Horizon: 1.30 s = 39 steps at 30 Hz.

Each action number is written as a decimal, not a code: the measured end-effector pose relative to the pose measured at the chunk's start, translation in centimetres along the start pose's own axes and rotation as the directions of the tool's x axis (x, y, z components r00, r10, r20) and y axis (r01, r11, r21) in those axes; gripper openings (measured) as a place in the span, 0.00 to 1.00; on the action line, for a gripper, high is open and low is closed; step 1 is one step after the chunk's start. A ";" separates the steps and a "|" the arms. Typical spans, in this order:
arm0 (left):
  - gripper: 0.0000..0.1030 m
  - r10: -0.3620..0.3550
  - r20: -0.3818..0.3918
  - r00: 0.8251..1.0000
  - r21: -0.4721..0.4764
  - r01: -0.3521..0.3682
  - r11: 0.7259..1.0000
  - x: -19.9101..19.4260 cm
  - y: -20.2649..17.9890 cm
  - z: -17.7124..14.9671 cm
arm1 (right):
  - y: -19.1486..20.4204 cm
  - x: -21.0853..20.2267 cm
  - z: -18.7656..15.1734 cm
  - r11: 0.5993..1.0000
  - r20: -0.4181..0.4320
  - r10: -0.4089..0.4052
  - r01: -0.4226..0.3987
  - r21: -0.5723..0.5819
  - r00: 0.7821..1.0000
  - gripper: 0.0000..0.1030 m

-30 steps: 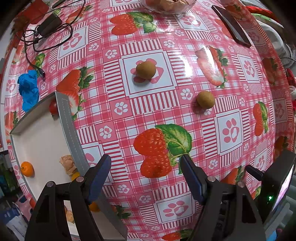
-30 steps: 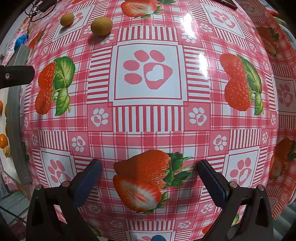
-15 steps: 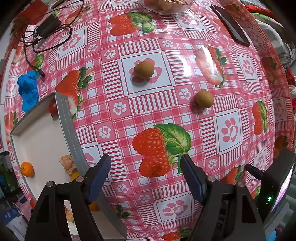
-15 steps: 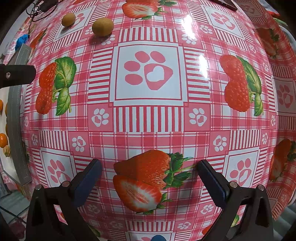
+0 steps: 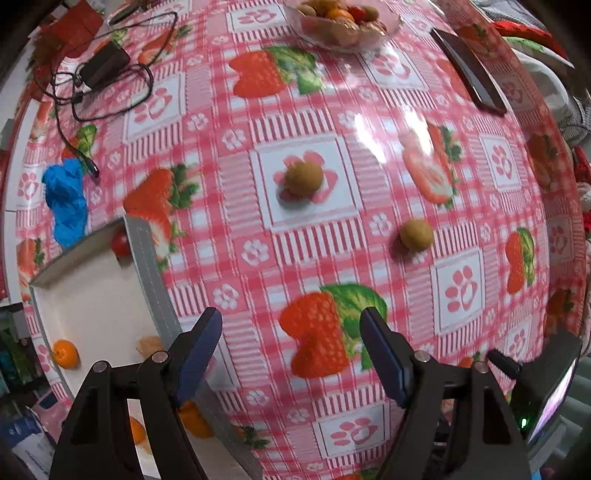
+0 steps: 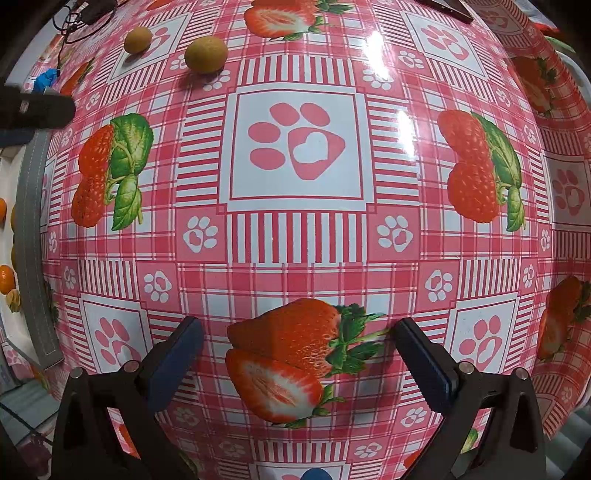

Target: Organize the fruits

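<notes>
Two brown round fruits lie on the strawberry tablecloth: one [image 5: 305, 178] on a white paw square, another [image 5: 416, 234] to its right. Both show in the right wrist view, the nearer [image 6: 205, 54] and the farther [image 6: 137, 40]. My left gripper [image 5: 291, 332] is open and empty, hovering above the cloth beside a grey-rimmed white tray [image 5: 147, 254] that holds an orange [image 5: 65, 353], a red fruit [image 5: 120, 242] and other fruit. My right gripper [image 6: 295, 339] is open and empty above a printed strawberry.
A glass bowl of mixed fruit [image 5: 341, 22] stands at the far edge. A black phone [image 5: 467, 70] lies at far right, a charger with cable [image 5: 105, 68] at far left, and a blue object [image 5: 66, 203] beside the tray. The tray rim [image 6: 31, 236] shows at left.
My left gripper has moved forward and a little left, toward the brown fruits; its view is blurred by motion. The right gripper has barely moved.
</notes>
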<state>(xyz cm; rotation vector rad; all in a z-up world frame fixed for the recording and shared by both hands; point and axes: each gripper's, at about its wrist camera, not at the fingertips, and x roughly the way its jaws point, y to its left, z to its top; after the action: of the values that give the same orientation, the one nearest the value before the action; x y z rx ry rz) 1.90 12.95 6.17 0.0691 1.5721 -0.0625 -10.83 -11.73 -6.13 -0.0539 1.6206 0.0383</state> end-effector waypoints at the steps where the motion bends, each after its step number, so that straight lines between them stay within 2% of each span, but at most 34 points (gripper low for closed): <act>1: 0.78 0.004 0.010 1.000 -0.003 -0.004 1.000 -0.2 0.1 0.5 | 0.0 0.0 0.0 1.000 0.000 0.000 0.000 0.000 1.000 1.00; 9: 0.78 -0.003 0.099 0.995 -0.040 0.007 0.999 -0.4 0.4 5.4 | 0.2 -0.2 0.0 1.000 0.005 0.000 0.000 -0.001 1.000 1.00; 13: 0.66 -0.021 0.090 0.996 -0.038 0.025 0.999 0.9 -0.2 7.5 | 0.2 -0.2 0.0 1.000 0.003 0.000 0.000 -0.002 1.000 1.00; 18: 0.60 -0.023 0.069 0.997 -0.036 0.025 0.999 2.7 -0.8 9.1 | 0.2 -0.2 0.0 1.000 0.005 0.000 0.000 -0.003 1.000 1.00; 20: 0.53 -0.029 0.063 0.998 -0.037 0.031 0.999 3.3 -0.9 9.9 | 0.2 -0.2 0.0 1.000 0.006 0.001 -0.001 -0.002 1.000 1.00; 22: 0.41 -0.028 0.056 0.998 -0.042 0.030 0.999 3.8 -1.3 10.5 | 0.2 -0.2 0.1 1.000 0.005 0.001 -0.001 -0.003 1.000 1.00; 23: 0.38 -0.024 0.072 0.997 -0.036 0.026 0.999 3.7 -1.3 10.7 | 0.2 -0.2 0.0 1.000 0.006 0.001 -0.001 -0.003 1.000 1.00; 24: 0.30 -0.026 0.078 0.997 -0.027 0.028 0.999 4.0 -0.4 10.7 | 0.2 -0.2 0.0 1.000 0.006 0.001 -0.001 -0.003 1.000 1.00; 26: 0.30 -0.024 0.081 0.996 -0.016 0.026 1.000 4.1 -0.3 10.9 | 0.2 -0.2 -0.1 1.000 0.007 0.000 0.000 -0.003 1.000 1.00; 30: 0.30 -0.027 0.079 0.997 -0.012 0.029 1.000 4.1 -0.8 9.7 | 0.2 -0.2 -0.1 1.000 0.006 0.001 -0.001 -0.003 1.000 1.00; 39: 0.30 -0.013 0.038 0.999 0.046 0.011 0.999 4.1 -2.5 1.0 | 0.2 -0.2 0.1 1.000 0.012 0.001 -0.001 -0.008 1.000 1.00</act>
<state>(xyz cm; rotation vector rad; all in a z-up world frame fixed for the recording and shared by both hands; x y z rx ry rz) 2.65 10.43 2.01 0.0939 1.5327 -0.1089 -10.76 -11.49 -5.90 -0.0588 1.6089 0.0458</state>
